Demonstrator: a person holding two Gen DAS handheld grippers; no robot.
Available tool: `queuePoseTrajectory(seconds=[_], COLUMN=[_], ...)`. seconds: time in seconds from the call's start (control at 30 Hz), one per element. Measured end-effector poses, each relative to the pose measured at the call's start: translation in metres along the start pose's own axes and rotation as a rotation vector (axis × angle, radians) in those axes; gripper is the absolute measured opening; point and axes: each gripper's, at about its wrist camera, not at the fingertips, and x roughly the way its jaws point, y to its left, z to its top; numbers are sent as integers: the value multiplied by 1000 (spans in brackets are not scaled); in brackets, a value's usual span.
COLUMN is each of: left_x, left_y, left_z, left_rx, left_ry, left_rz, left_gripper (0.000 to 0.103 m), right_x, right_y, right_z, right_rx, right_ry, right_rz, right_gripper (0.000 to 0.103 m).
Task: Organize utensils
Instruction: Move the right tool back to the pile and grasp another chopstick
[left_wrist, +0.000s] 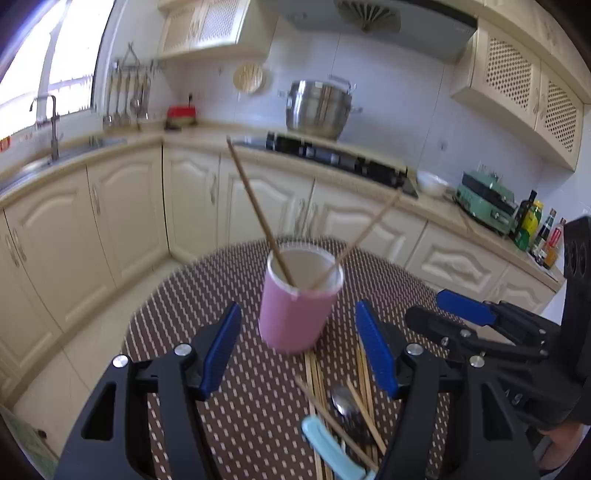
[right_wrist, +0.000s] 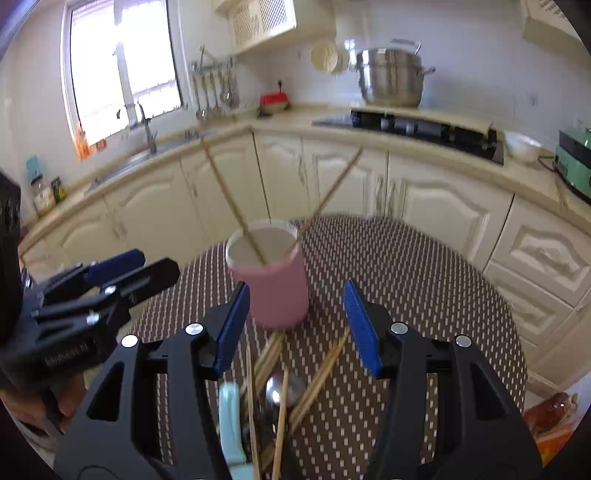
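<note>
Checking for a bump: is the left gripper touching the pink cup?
Apart. Left wrist view shows patterned table between the open left gripper and pink cup.

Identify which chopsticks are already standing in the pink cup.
The two wooden chopsticks leaning crossed inside the pink cylindrical cup; the other chopsticks lie flat on the dotted brown mat.

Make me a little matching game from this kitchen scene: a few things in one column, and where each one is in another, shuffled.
Things:
1. pink cup
2. steel pot
3. spoon
4. two chopsticks

Places:
A. on the stove at the back
B. standing in the cup, leaning apart
C. upright on the dotted table mat
D. lying among loose chopsticks on the mat

Pairs: 1-C, 2-A, 3-D, 4-B
</note>
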Motion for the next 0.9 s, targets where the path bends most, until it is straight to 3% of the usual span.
queuePoseTrajectory(seconds=[0.17,0.23,0.3,0.37,0.53,0.77,0.9], left_x=[8,12,18,23,31,54,75], left_y=[1,3,7,10,11,10,13], left_z=[-30,-37,-45,-52,-60,-62,-62], left_rx=[-27,-50,-82,-105,-111,-146,-182], left_ry=[103,146,190,228,282,370,426], left_rz=[-6,-10,-25,-24,-15,-9,-15], left_gripper=[63,63,63,63,63,63,63], right_x=[16,26,35,43,54,66,66], right_y=[-7,-9,-11,-14,-11,-11,-17], right_z=[-41,-55,-65,-72,-81,-80,-75], right_rx=[11,24,45,65,82,93,104], right_ry=[143,199,246,273,298,311,291], right_rz=[22,42,70,90,114,136,146], right_gripper=[53,48,36,36,32,9,7])
